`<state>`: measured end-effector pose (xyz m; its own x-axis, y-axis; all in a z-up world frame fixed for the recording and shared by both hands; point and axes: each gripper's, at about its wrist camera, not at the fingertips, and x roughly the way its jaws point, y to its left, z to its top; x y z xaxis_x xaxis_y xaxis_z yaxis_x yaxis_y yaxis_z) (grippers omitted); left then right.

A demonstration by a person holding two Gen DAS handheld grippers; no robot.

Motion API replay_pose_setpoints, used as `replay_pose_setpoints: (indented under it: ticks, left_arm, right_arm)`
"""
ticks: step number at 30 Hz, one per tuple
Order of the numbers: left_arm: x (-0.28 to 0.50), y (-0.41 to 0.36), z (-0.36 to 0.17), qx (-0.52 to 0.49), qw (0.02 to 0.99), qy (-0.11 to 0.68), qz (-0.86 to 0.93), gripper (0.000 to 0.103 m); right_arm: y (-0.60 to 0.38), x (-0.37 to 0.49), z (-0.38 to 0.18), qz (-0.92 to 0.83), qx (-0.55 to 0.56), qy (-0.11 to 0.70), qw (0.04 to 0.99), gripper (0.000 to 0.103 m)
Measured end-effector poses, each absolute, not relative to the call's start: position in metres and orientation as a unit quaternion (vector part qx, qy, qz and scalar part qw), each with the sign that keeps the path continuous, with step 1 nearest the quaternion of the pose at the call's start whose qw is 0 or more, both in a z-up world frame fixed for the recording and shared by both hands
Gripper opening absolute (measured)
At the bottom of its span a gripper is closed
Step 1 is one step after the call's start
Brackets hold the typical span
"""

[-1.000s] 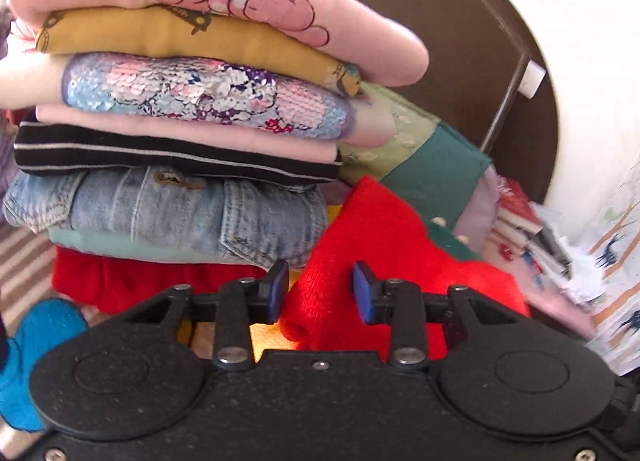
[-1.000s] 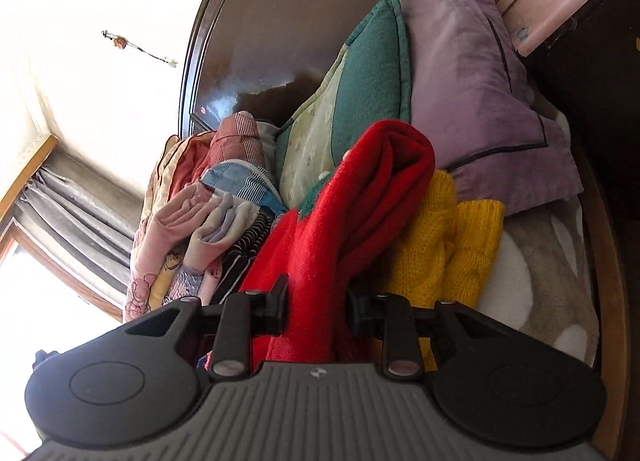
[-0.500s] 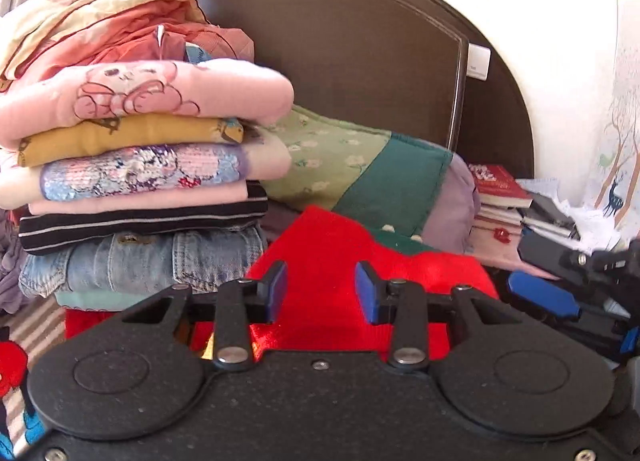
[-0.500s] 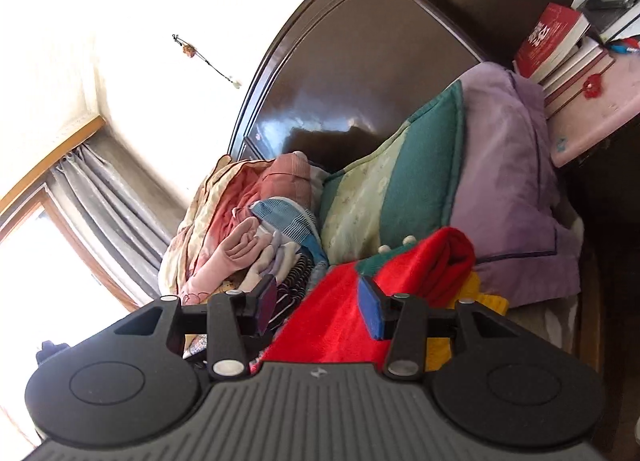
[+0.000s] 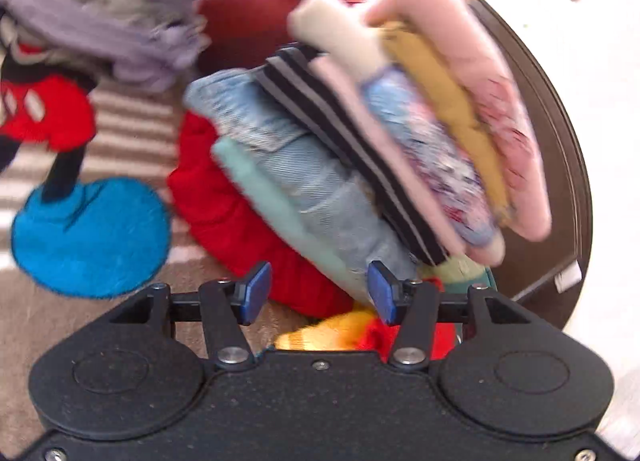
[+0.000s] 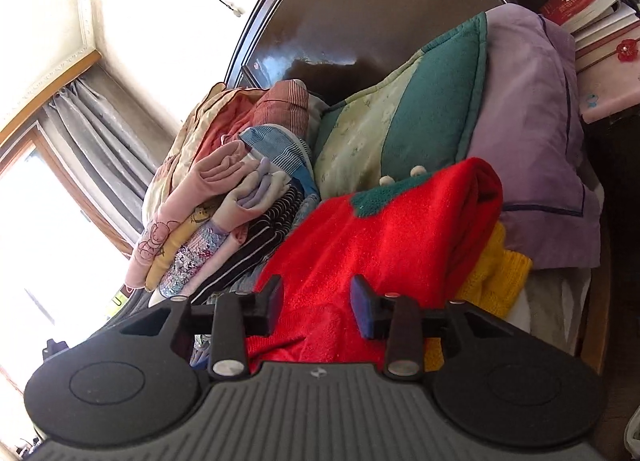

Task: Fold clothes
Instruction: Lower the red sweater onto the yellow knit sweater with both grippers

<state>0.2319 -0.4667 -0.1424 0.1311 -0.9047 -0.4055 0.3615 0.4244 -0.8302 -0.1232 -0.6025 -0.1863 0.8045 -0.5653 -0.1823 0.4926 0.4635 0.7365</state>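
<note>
While your left gripper (image 5: pixel 316 293) and right gripper (image 6: pixel 316 307) both hang with fingers apart — nothing held — the folded red sweater (image 6: pixel 384 237) lies on the yellow knit (image 6: pixel 496 281); you're between garments, so grab another.

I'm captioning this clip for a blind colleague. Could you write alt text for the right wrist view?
The open right gripper hangs over a folded red garment lying on a yellow knit, its fingers apart and gripping nothing. To the left is a stack of folded clothes; behind are a green pillow, a purple pillow and a dark headboard.
</note>
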Motion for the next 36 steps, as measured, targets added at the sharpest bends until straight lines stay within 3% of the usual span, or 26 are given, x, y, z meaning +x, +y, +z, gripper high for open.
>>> replay_pose_setpoints:
  ticks: [2,3,4,6,16,23,26,30,31,36]
  left_arm:
    - [0.242,-0.466,-0.159,-0.357,0.66,0.483,-0.451,0.052]
    - [0.244,-0.465,-0.164,-0.378,0.661,0.477,-0.438,0.058]
    - [0.244,-0.467,-0.166,-0.376,0.675,0.473,-0.425,0.08]
    - [0.241,-0.47,-0.175,-0.382,0.69,0.465,-0.403,0.097]
    - [0.272,-0.483,-0.18,-0.412,0.682,0.413,-0.442,0.097]
    - [0.313,-0.491,-0.174,-0.336,0.663,0.42,-0.52,0.097]
    - [0.318,-0.486,-0.18,-0.347,0.625,0.448,-0.536,0.092]
    - [0.286,-0.439,-0.181,-0.387,0.637,0.426,-0.512,0.081]
    - [0.279,-0.428,-0.181,-0.404,0.64,0.417,-0.503,0.082]
    - [0.259,-0.442,-0.175,-0.348,0.723,0.449,-0.394,0.074]
  right_arm:
    - [-0.604,-0.123,-0.187,-0.31,0.415,-0.044,0.855,0.039]
    - [-0.604,-0.122,-0.188,-0.309,0.416,-0.045,0.854,0.039]
    - [-0.605,-0.123,-0.188,-0.308,0.419,-0.046,0.853,0.039]
    - [-0.607,-0.123,-0.189,-0.305,0.425,-0.047,0.851,0.039]
    - [-0.611,-0.12,-0.192,-0.299,0.426,-0.044,0.853,0.04]
    - [-0.615,-0.124,-0.192,-0.293,0.429,-0.038,0.854,0.04]
    - [-0.615,-0.125,-0.191,-0.292,0.43,-0.038,0.854,0.04]
    - [-0.615,-0.126,-0.191,-0.289,0.437,-0.04,0.851,0.04]
    - [-0.615,-0.127,-0.191,-0.288,0.437,-0.04,0.851,0.04]
    - [-0.615,-0.126,-0.191,-0.287,0.439,-0.041,0.851,0.04]
